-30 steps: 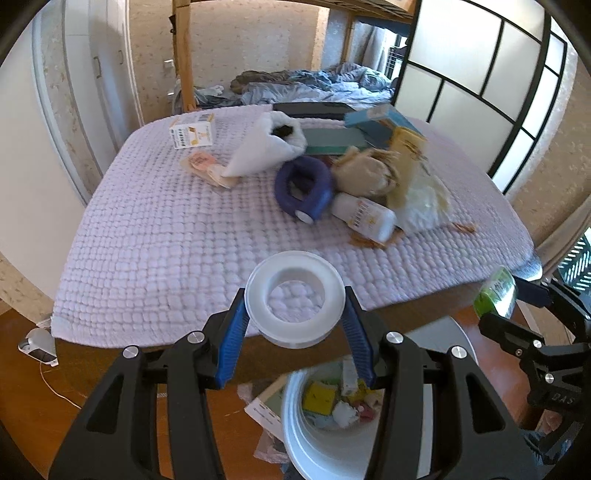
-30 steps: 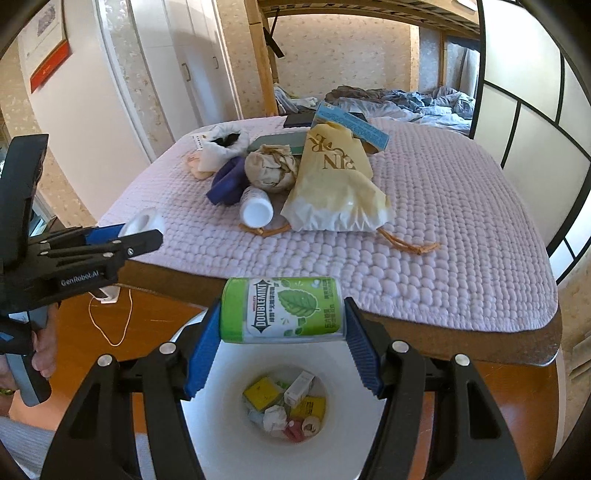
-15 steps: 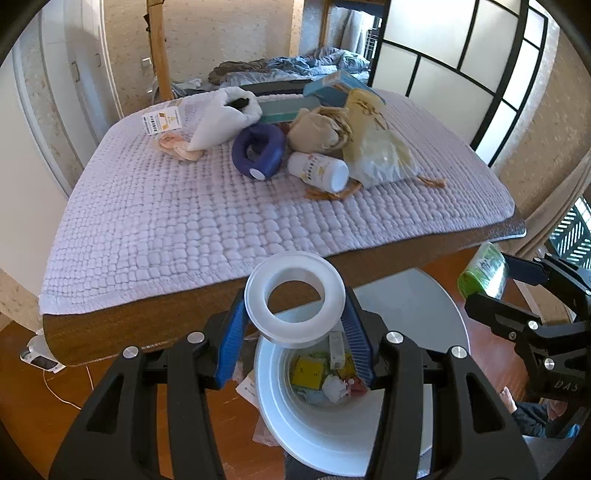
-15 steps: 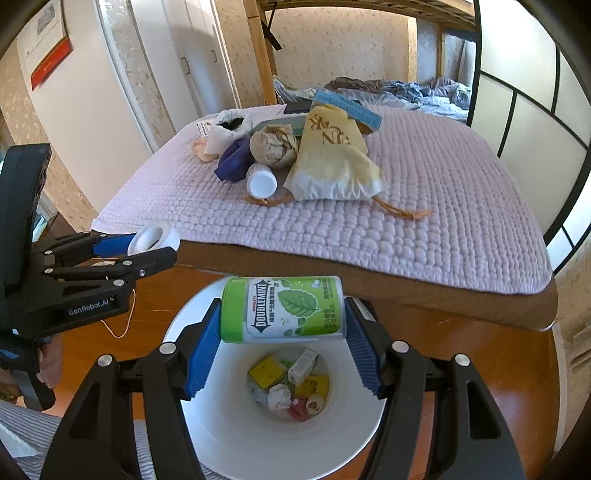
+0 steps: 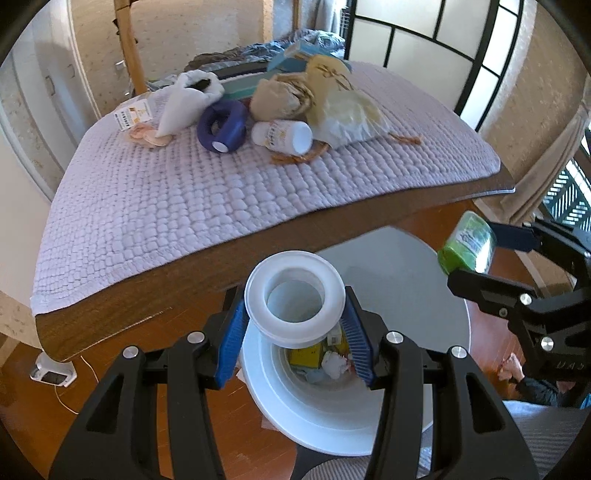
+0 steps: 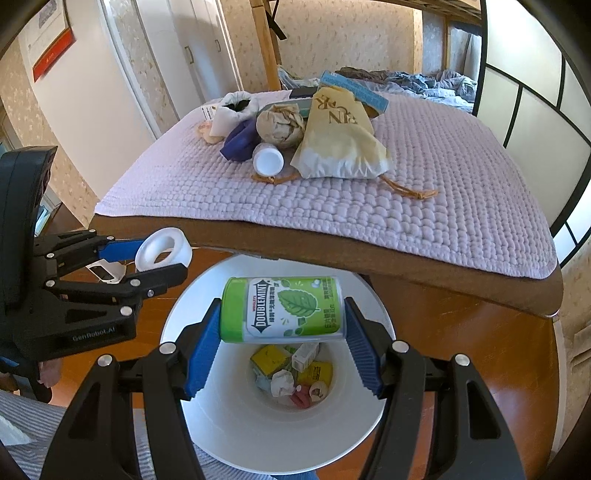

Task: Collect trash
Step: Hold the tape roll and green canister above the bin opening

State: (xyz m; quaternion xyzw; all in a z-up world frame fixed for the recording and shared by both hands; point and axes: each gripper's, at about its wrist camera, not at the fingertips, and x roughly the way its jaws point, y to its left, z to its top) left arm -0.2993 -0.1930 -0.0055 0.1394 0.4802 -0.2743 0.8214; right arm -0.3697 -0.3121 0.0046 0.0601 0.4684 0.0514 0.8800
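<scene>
Quilted bed (image 5: 184,206), one bin (image 6: 280,432), two grippers

At lower centre, the left gripper (image 5: 295,325) clamps a white tape roll (image 5: 294,303) above the white bin (image 5: 314,410).

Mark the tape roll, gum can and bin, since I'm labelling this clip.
tape roll (image 5: 295,301): left wrist view, white rim.
gum can (image 6: 282,309): right wrist view, green label.
bin (image 6: 236,421): right wrist view, inner wall.

walls: beige wallpaper (image 6: 332,33) | floor: wood (image 6: 461,332) | bed: quilted lilac cover (image 5: 166,206) | daylight
</scene>
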